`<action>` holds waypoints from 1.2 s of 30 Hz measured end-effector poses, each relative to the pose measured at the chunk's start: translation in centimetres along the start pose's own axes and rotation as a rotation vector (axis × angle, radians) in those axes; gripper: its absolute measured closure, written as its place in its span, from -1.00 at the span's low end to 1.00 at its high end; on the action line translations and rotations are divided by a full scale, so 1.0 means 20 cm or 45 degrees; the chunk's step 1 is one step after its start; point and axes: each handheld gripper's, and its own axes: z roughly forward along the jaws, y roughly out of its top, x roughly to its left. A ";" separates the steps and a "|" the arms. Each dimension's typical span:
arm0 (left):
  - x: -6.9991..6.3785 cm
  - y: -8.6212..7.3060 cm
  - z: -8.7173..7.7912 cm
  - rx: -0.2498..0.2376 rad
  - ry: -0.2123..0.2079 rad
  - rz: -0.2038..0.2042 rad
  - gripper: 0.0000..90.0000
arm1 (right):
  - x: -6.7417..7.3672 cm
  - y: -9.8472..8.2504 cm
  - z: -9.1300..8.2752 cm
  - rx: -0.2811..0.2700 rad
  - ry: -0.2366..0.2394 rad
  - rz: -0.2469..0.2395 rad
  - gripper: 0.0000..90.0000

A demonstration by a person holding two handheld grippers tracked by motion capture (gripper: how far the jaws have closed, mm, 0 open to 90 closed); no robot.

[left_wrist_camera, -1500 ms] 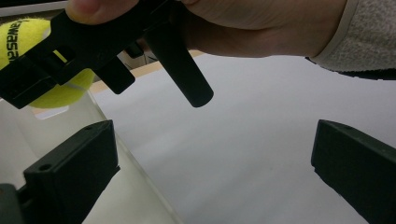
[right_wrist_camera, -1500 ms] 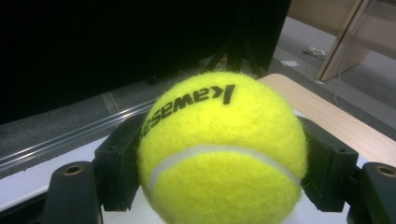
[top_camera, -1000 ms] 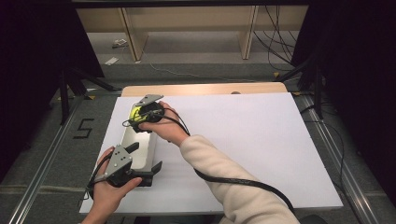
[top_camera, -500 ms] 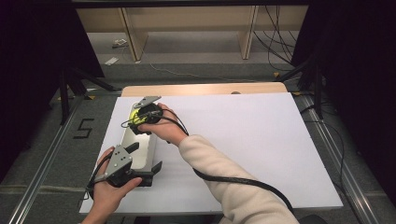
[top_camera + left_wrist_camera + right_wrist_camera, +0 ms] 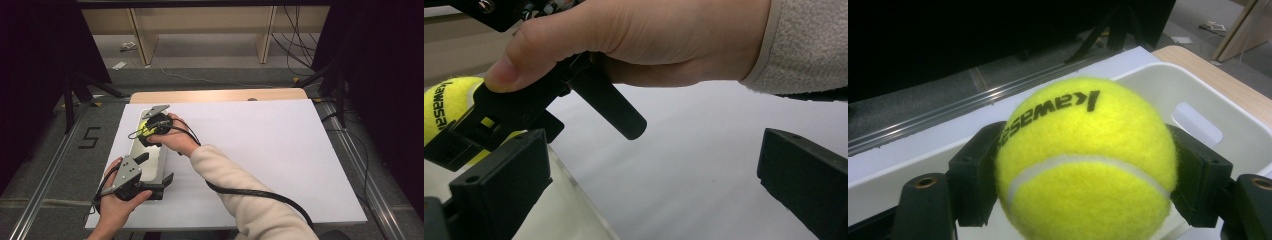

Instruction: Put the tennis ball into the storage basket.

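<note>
Yellow tennis ball [image 5: 1083, 160] seemingly over tray [image 5: 1198, 95]

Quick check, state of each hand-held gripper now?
Left hand-held gripper: open, jaws astride the white tray's near rim.
Right hand-held gripper: shut on the tennis ball.

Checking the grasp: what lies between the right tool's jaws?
In the right gripper view, a yellow tennis ball sits clamped in the right tool above a white bin.
</note>
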 end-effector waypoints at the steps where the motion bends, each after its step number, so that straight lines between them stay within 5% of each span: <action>1: 0.00 0.00 0.00 0.000 0.000 0.001 -1.00 | 0.00 0.00 0.00 0.003 0.001 0.000 -0.42; 28: 0.00 0.00 0.00 0.000 0.000 -0.004 -1.00 | 0.02 -0.02 0.03 0.037 0.006 -0.052 -0.44; 36: 0.00 0.00 0.00 0.000 -0.001 -0.005 -1.00 | 0.02 -0.01 0.01 0.021 0.005 -0.046 -0.72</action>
